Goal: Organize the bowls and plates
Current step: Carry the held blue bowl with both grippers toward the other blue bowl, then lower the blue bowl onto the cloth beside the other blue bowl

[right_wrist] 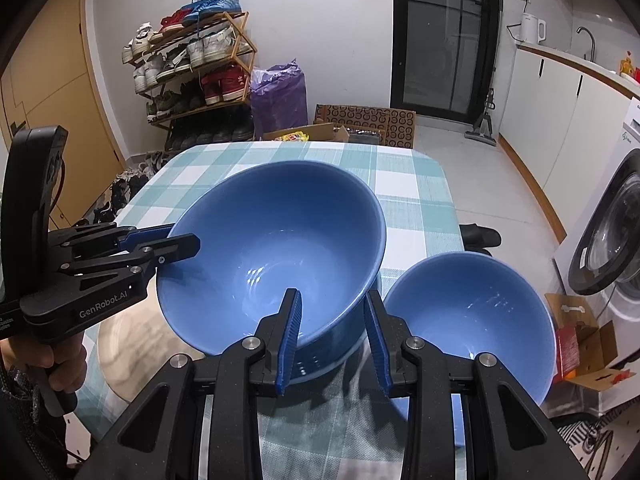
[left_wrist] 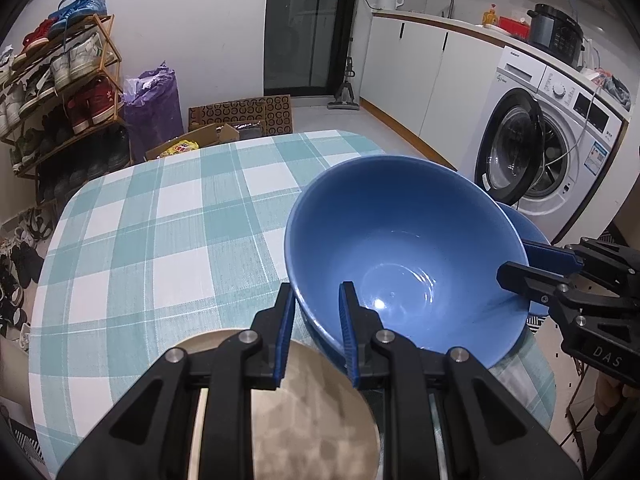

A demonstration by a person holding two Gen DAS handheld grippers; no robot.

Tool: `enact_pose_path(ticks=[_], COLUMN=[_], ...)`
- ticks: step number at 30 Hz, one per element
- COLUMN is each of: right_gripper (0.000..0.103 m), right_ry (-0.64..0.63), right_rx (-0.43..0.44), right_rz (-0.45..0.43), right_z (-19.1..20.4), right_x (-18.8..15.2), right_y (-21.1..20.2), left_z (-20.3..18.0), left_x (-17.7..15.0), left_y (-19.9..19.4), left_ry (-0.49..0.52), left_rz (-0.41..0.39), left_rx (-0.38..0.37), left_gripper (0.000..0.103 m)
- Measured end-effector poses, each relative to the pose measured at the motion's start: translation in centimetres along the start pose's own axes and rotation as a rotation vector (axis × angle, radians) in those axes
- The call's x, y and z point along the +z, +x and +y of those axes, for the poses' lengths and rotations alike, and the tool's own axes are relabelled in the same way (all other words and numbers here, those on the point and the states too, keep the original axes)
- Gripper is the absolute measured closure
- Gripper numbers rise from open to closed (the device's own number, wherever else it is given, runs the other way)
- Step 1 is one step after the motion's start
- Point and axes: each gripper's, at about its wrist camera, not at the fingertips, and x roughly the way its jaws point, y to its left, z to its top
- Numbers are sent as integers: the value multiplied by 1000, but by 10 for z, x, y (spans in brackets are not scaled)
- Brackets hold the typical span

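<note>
A large blue bowl point(left_wrist: 400, 240) point(right_wrist: 280, 224) hangs tilted just over the checked tablecloth point(left_wrist: 160, 240) point(right_wrist: 412, 200), held from both sides. My left gripper point(left_wrist: 316, 312) is shut on its near left rim, one finger inside and one outside; the right wrist view shows this gripper point(right_wrist: 184, 240) at the bowl's left edge. My right gripper point(right_wrist: 334, 316) is shut on the bowl's right wall and appears in the left wrist view point(left_wrist: 512, 264). A smaller blue bowl point(right_wrist: 472, 320) point(left_wrist: 534, 232) stands just right of it. A beige round plate point(left_wrist: 320, 412) point(right_wrist: 128, 344) lies near the left gripper.
A washing machine point(left_wrist: 560, 140) with its door open stands right of the table. A shoe rack point(right_wrist: 192, 68), a purple bag point(right_wrist: 280, 92) and cardboard boxes point(right_wrist: 360, 120) sit beyond the far edge. A person's hand point(right_wrist: 60, 364) grips the left tool's handle.
</note>
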Motion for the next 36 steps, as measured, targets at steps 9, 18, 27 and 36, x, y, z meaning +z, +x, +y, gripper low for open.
enact_pose_path(ticks=[9, 18, 27, 36], right_gripper=[70, 70, 70, 70], right_ry=[-14, -6, -13, -17], right_rx=[-12, -7, -7, -16], right_rz=[21, 45, 67, 83], right_z=[6, 4, 3, 3], right_x=[-5, -9, -14, -16], right_y=[6, 12, 16, 19], left_z=[0, -1, -3, -5], left_x=[-6, -9, -11, -14], left_y=[1, 5, 8, 12], left_ry=[11, 21, 30, 47], left_rz=[6, 16, 27, 35], left_rx=[11, 11, 22, 31], left_gripper=[83, 83, 83, 83])
